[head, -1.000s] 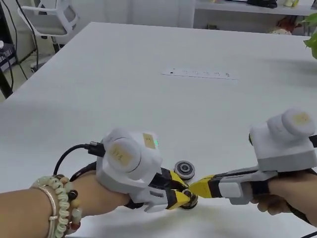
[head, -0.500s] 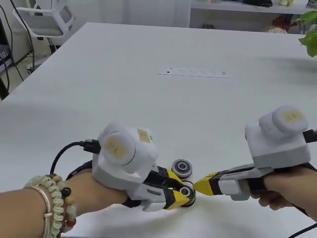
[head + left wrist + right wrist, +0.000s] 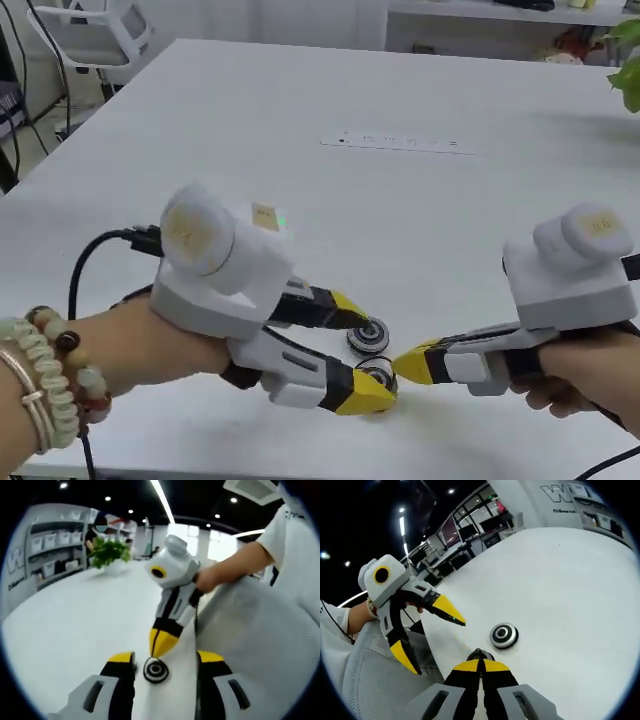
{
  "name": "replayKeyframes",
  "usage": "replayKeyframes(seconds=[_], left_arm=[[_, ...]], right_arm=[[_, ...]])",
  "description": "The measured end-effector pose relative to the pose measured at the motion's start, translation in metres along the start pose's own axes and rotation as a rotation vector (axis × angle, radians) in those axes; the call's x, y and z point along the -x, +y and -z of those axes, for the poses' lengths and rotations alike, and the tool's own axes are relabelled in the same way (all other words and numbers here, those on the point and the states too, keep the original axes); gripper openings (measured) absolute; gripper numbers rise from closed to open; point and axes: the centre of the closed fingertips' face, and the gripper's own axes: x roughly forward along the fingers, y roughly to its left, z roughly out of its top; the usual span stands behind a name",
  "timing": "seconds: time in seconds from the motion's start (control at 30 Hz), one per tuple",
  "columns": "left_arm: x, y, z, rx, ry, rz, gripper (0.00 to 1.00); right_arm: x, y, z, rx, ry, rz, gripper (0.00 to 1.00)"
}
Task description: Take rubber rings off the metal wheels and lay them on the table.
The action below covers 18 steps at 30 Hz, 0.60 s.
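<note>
The left gripper (image 3: pixel 360 350) holds its jaws wide open, and the near wheel (image 3: pixel 378 375) lies between them on the white table (image 3: pixel 300 200), with the far wheel (image 3: pixel 368 337) just beside it. The right gripper (image 3: pixel 400 368) has its jaws closed together with the tip at the near wheel, but I cannot tell if it pinches the rubber. Both wheels seem to carry their dark rubber rings (image 3: pixel 146 671), so I judge that nearly all the work is left.

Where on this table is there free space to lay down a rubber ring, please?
Free: the wide bare table between the power strip and the grippers, also the side toward the plant. Crowded: the near edge, where the left gripper, the right gripper, the far wheel and the near wheel meet.
</note>
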Motion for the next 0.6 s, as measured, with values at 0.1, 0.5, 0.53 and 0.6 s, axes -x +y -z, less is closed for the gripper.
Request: replayKeyframes(seconds=[0.1,0.5,0.53,0.6], left_arm=[[0.009,0.002,0.0,-0.023,0.025,-0.016,0.54],[0.057,-0.011,0.016,-0.001,0.057,-0.041,0.7],[0.06,-0.011,0.017,0.007,0.051,-0.055,0.71],[0.067,-0.01,0.02,0.027,0.029,-0.084,0.71]], right_arm=[[0.001,0.002,-0.002,0.001,-0.007,-0.006,0.0],[0.001,0.013,-0.01,0.023,-0.033,-0.035,0.0],[0.001,0.014,-0.01,0.024,-0.035,-0.037,0.0],[0.001,0.015,-0.01,0.027,-0.038,-0.041,0.0]])
